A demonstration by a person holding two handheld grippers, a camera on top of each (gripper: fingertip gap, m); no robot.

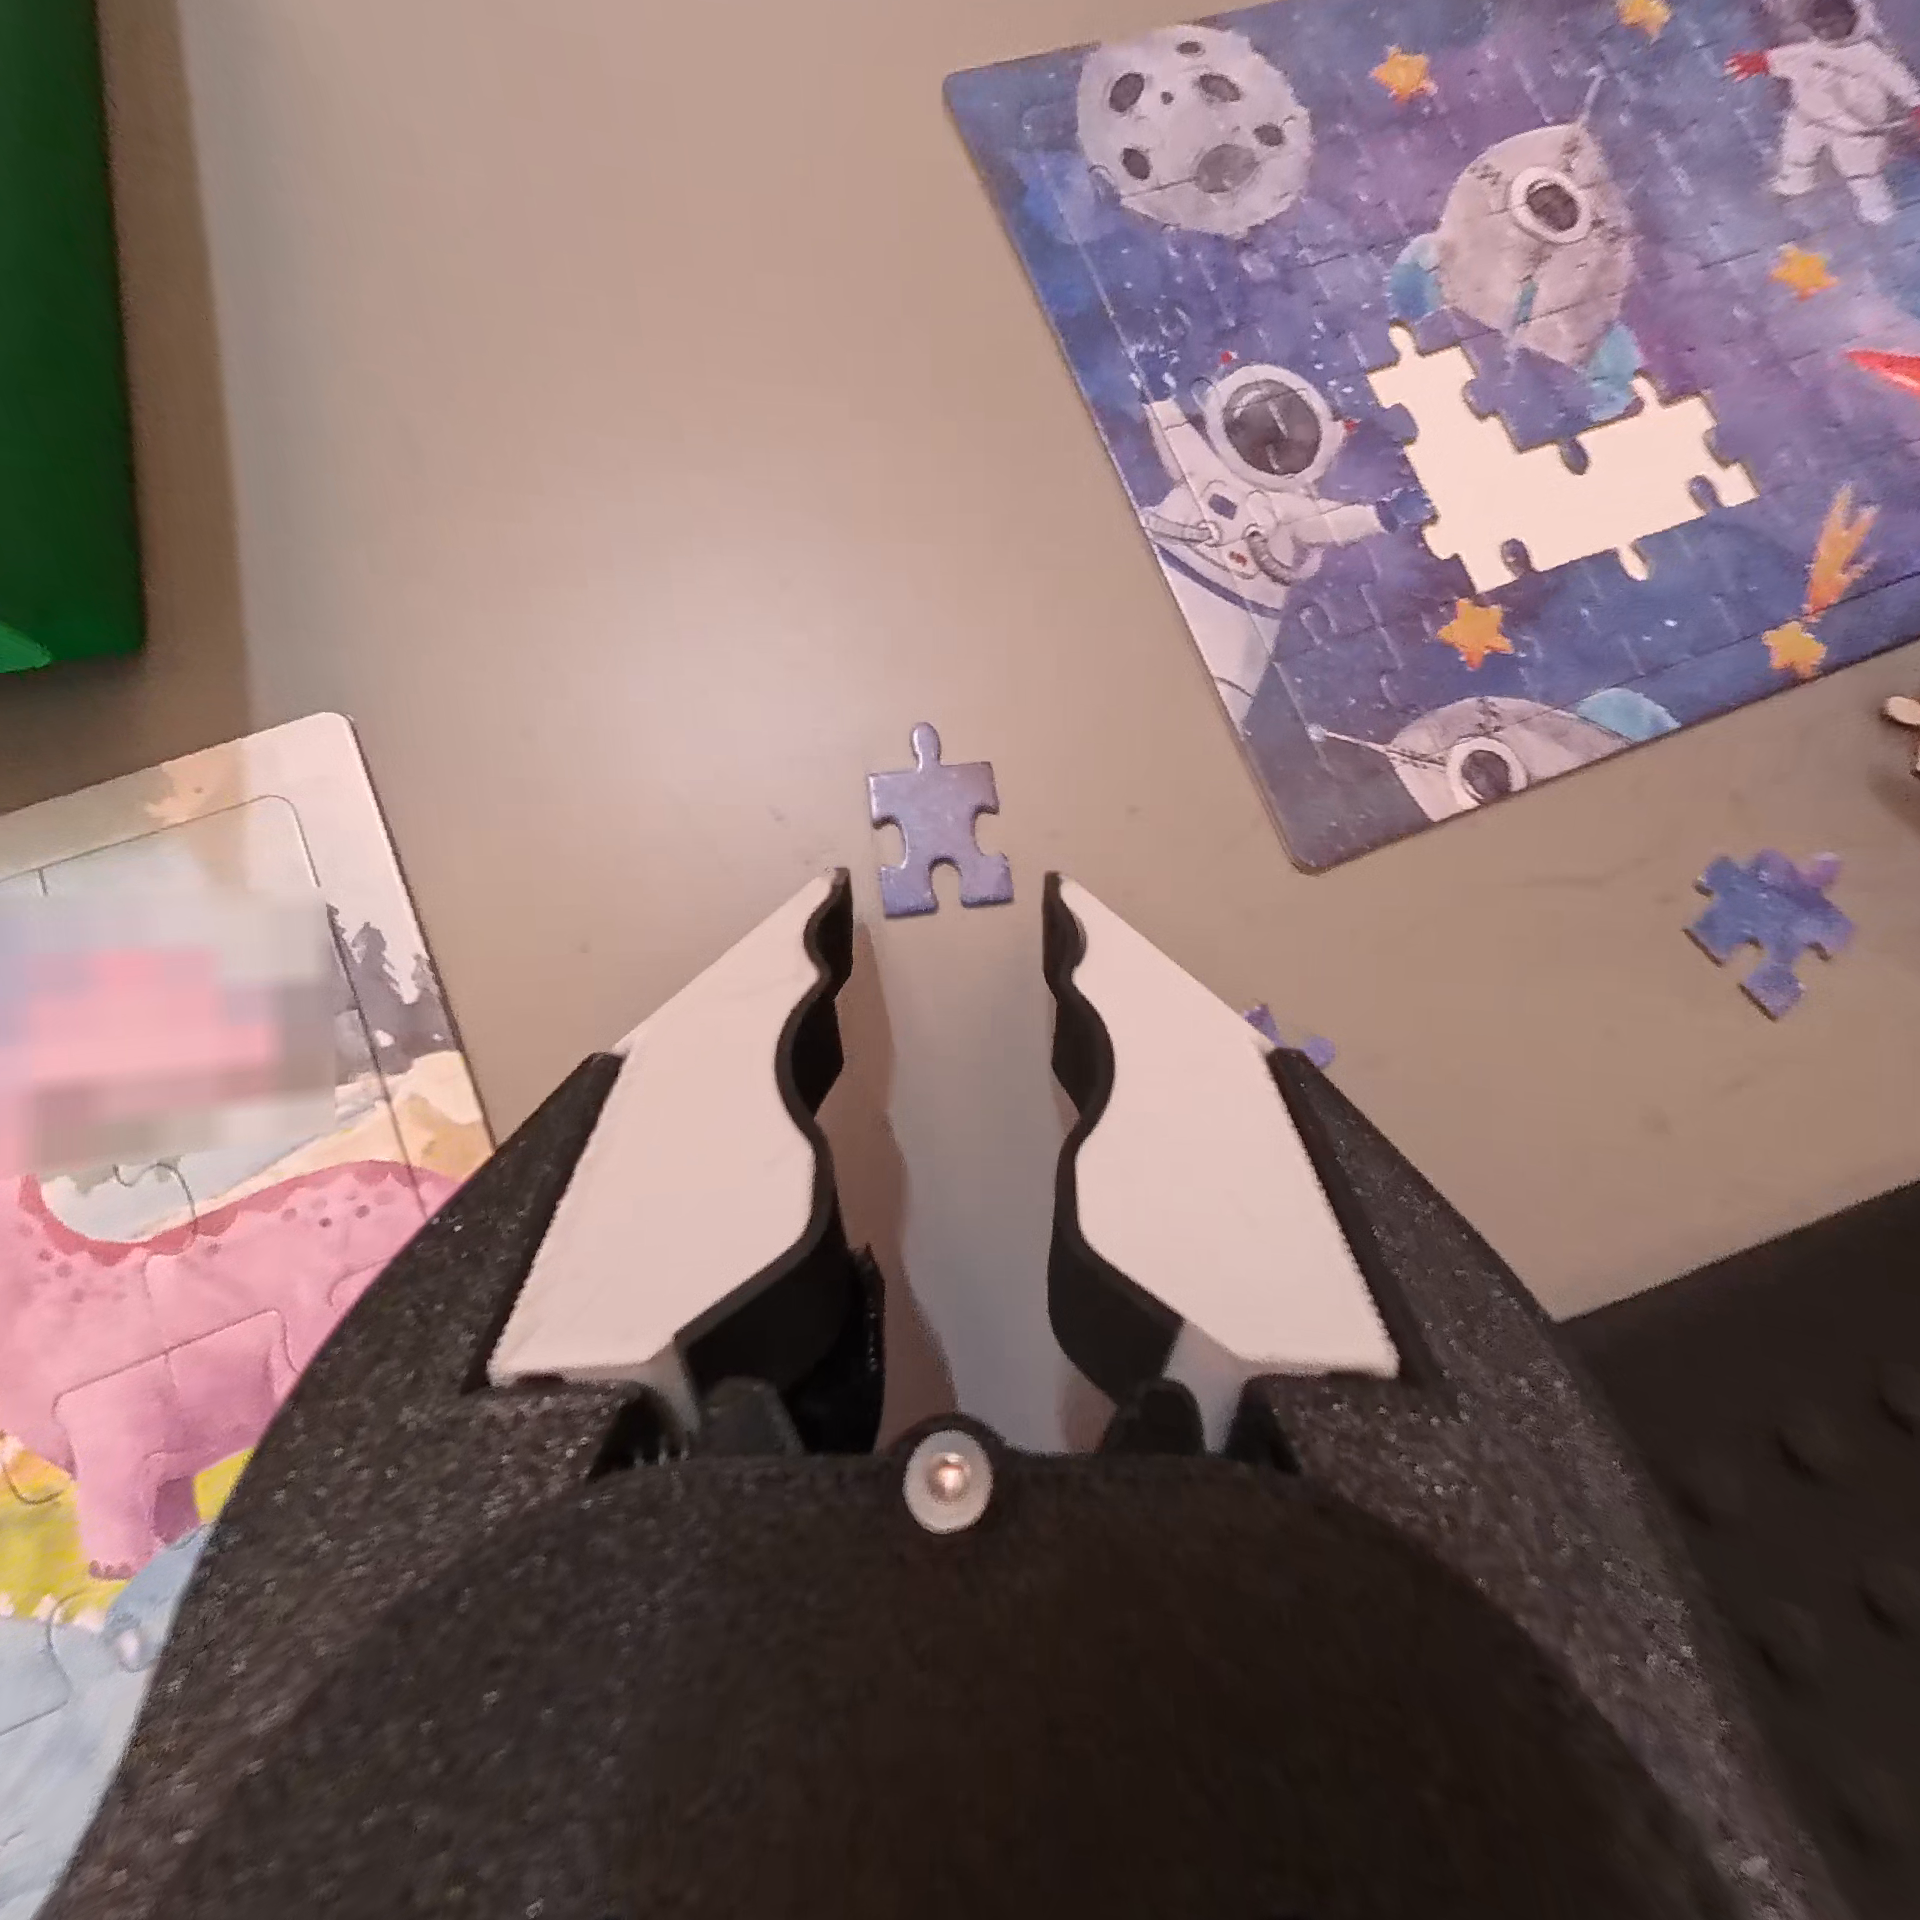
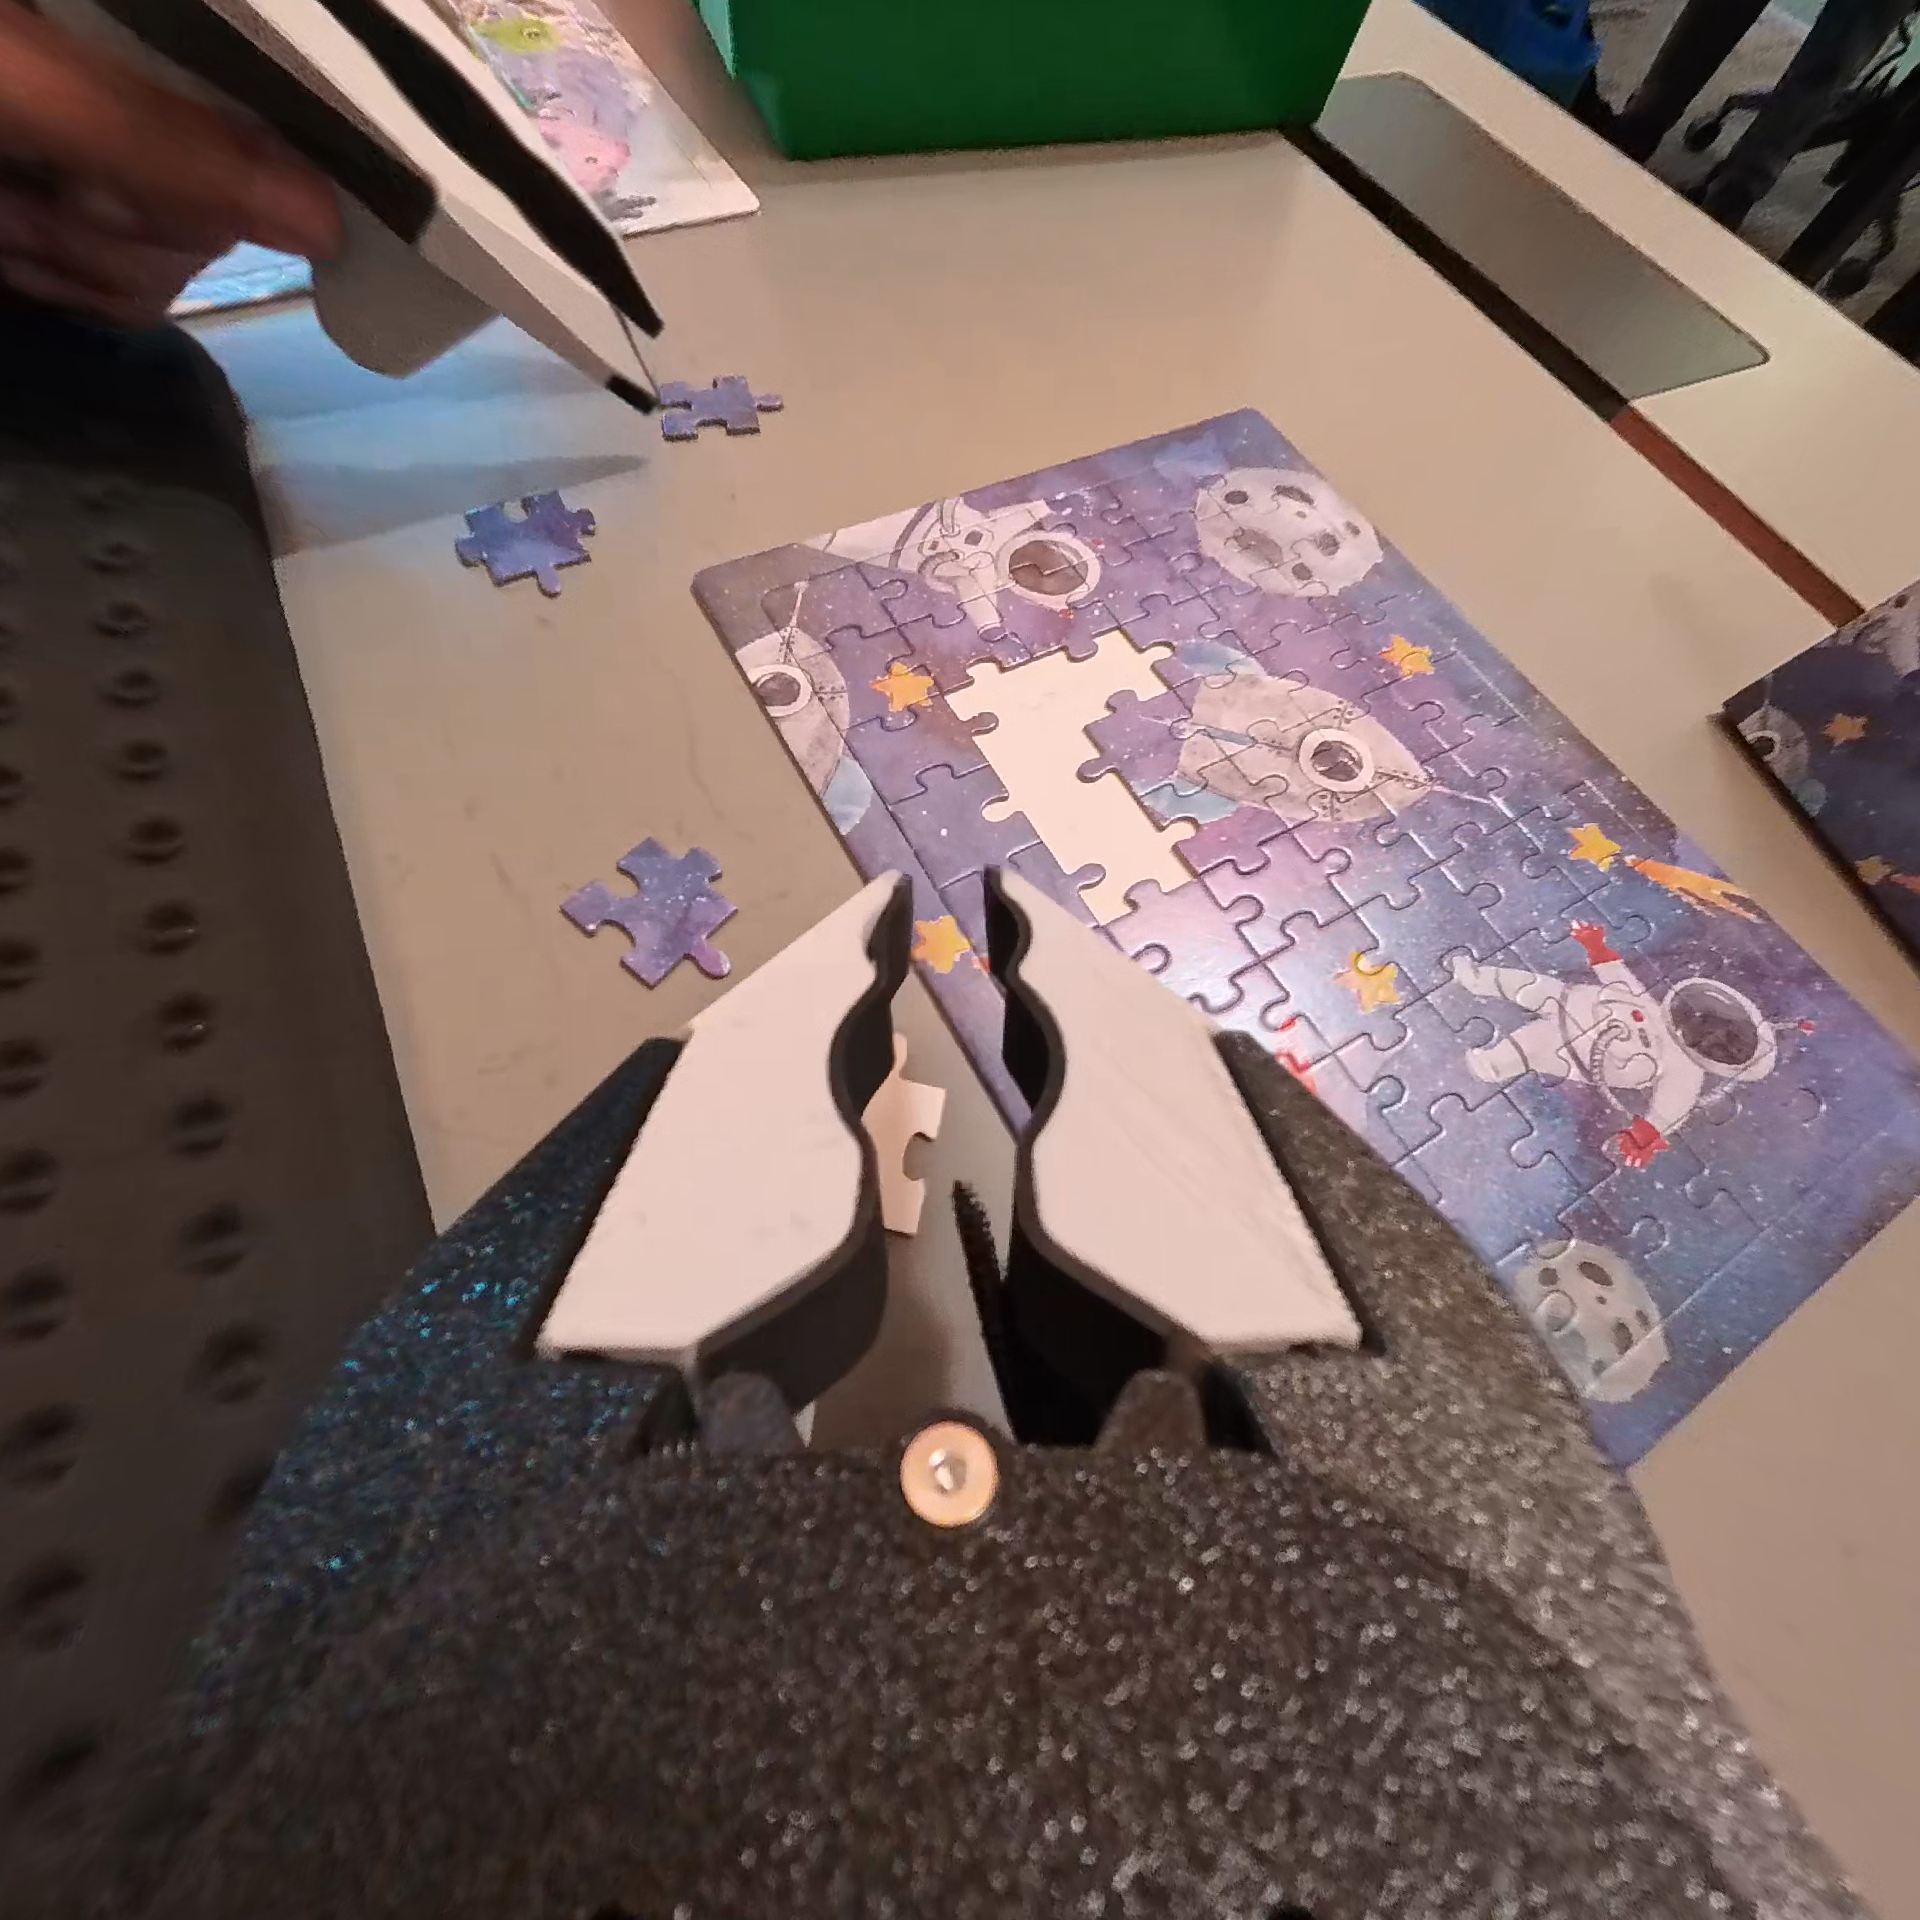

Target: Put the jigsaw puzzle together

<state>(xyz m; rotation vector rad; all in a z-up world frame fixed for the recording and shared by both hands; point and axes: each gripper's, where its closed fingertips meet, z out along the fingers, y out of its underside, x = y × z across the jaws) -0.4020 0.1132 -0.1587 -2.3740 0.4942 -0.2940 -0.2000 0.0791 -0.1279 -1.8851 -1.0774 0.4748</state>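
The left wrist view looks steeply down, close over the beige table (image 1: 623, 468). The right wrist view looks forward, slanting. Both share the purple space-themed jigsaw puzzle (image 1: 1507, 260) (image 2: 1403, 935).

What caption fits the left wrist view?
Open left gripper approaches a loose blue piece beside the unfinished space puzzle.

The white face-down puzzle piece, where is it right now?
In the right wrist view, the white face-down puzzle piece lies on the grey table, beneath the right tool, beside the blue space-themed jigsaw puzzle.
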